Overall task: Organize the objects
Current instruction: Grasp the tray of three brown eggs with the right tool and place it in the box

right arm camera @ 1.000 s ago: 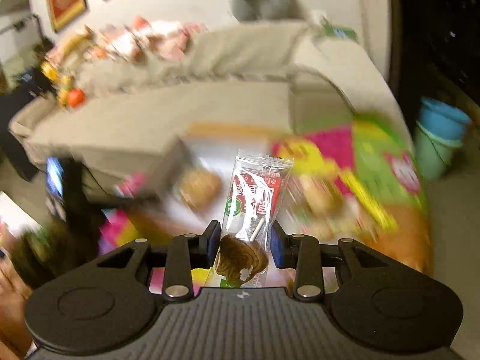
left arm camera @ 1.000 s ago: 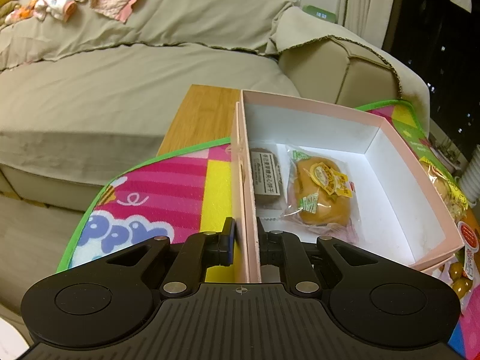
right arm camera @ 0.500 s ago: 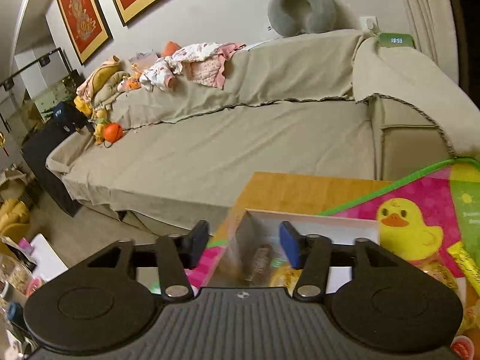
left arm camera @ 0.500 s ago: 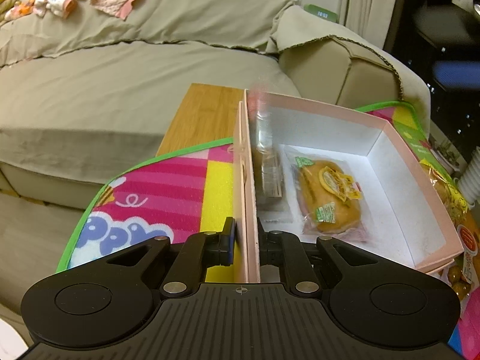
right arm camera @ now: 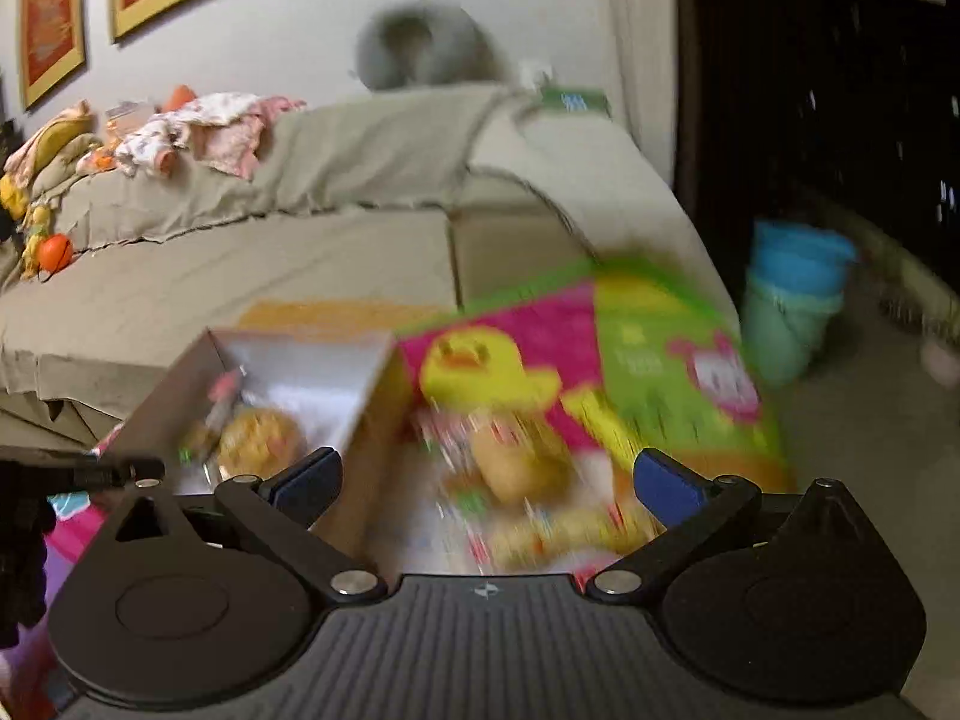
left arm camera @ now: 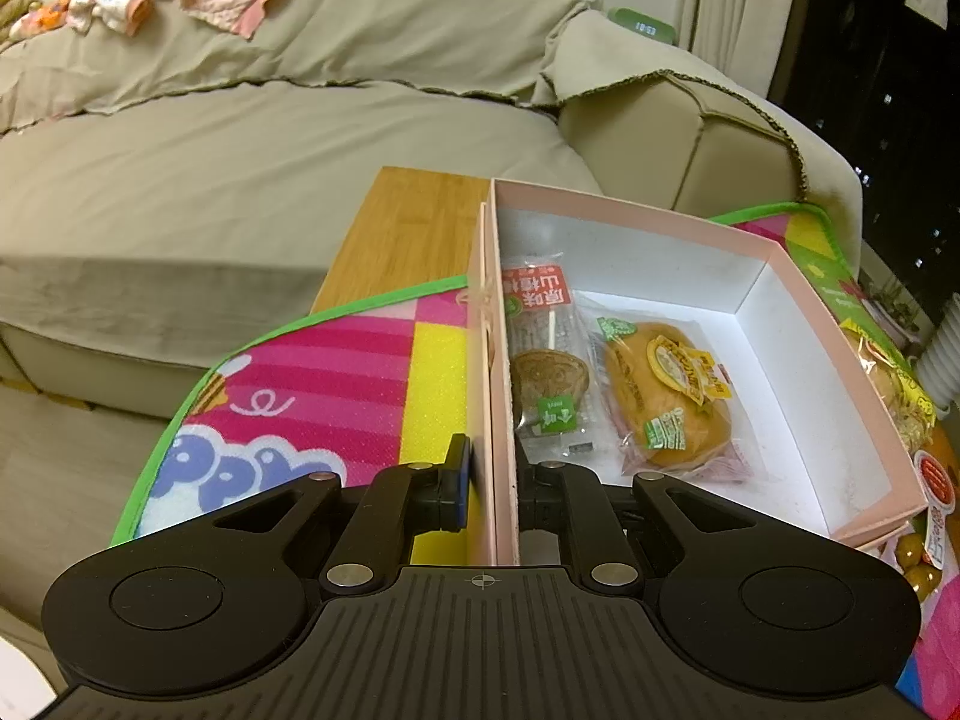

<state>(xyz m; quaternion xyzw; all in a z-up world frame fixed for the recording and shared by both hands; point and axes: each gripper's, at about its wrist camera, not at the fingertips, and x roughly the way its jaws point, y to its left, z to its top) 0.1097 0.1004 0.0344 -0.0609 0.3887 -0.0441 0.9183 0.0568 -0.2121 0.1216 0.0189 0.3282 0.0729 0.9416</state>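
A pink box with a white inside sits on a colourful play mat. My left gripper is shut on the box's near left wall. Inside the box lie a red-labelled lollipop snack packet along the left wall and a wrapped orange bun beside it. In the blurred right wrist view my right gripper is open and empty, above several wrapped snacks on the mat just right of the box.
The play mat covers a wooden table in front of a beige sofa. More snack packets lie on the mat right of the box. Blue and green buckets stand on the floor at right.
My right gripper let go of the lollipop packet, which now lies in the box along the left wall. The right gripper opened wide and swung right over the loose snacks. The left gripper has not moved.
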